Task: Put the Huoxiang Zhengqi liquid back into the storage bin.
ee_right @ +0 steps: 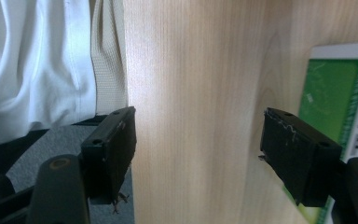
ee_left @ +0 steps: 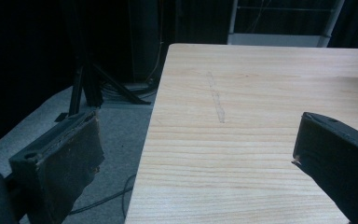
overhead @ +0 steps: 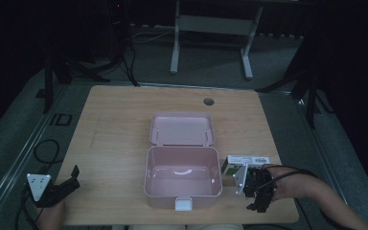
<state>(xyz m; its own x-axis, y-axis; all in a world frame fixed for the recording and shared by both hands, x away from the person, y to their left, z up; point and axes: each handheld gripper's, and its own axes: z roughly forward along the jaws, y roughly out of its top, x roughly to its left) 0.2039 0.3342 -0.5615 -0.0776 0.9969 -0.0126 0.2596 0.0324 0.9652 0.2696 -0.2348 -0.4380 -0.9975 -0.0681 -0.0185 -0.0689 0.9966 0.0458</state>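
Green-and-white carton [overhead: 244, 161] flat on the table [overhead: 120, 143], just right of the open pink box [overhead: 182, 179], lid [overhead: 182, 128] thrown back. Not yet packed, probably not yet gripped. Right gripper [overhead: 258, 196] beside the carton, jaws fairly wide, nothing between. Left gripper [overhead: 60, 189] idle at the near-left corner, wide open, empty.

print on the green-and-white box [overhead: 245, 162] too blurred to read, no other text legible
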